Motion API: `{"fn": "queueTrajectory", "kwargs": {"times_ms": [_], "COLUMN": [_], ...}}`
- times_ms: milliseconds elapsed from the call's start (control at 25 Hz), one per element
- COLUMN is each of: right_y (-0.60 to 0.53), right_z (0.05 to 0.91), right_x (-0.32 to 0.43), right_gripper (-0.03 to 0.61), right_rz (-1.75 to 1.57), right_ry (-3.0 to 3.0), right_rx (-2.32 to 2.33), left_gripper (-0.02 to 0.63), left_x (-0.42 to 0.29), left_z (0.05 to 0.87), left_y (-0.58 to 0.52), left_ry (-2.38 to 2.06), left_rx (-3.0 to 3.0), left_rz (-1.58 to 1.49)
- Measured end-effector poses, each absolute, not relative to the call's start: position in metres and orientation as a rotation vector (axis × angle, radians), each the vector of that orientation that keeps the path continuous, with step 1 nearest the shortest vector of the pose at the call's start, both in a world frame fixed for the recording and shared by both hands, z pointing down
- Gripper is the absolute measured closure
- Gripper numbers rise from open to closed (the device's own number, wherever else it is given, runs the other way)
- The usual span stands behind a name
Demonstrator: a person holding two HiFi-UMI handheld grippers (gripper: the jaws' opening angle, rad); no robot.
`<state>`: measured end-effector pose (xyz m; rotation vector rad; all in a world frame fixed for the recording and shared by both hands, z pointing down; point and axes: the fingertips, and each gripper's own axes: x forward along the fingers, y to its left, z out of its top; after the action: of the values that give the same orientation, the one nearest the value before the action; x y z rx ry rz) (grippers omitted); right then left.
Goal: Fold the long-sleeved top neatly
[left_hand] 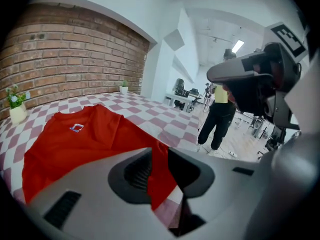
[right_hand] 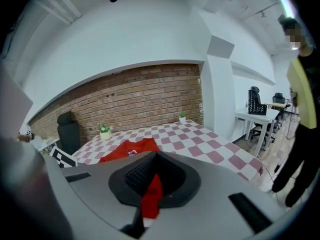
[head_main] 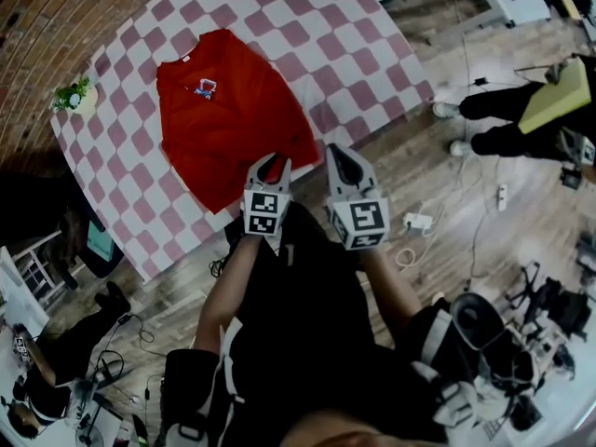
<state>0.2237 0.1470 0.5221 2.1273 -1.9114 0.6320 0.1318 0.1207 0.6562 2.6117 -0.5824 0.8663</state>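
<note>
Head view hid the bench's (head_main: 307, 26) near edge behind both claws; a potted plant (head_main: 74, 94) stood at its left edge; the red top (head_main: 223, 110) lay flat lengthwise, collar far, hem near, sleeves indiscernible; the left claw (head_main: 269, 164) gaped slightly around the hem; the right claw (head_main: 342, 156) pinched the hem's corner; a bystander (head_main: 521, 110) stood rightward.

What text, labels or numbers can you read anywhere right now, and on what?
Nothing legible anywhere.
Chest logo on the red top: too small and blurred to read.
Left hand-held gripper and right hand-held gripper: black-and-white square markers only, no letters.
</note>
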Motion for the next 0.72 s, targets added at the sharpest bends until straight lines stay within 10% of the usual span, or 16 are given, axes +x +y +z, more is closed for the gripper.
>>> {"fn": "queueTrajectory", "kwargs": {"times_ms": [720], "right_y": [0.105], "right_z": [0.47], "right_x": [0.141], "right_gripper": [0.571], "right_rz": [0.523], "right_ry": [-2.09], "right_rx": [2.029], "left_gripper": [0.607], "left_x": [0.009], "left_z": [0.517], "left_y": [0.065], "left_ry": [-0.929], "left_rx": [2.628], "left_rz": [0.457]}}
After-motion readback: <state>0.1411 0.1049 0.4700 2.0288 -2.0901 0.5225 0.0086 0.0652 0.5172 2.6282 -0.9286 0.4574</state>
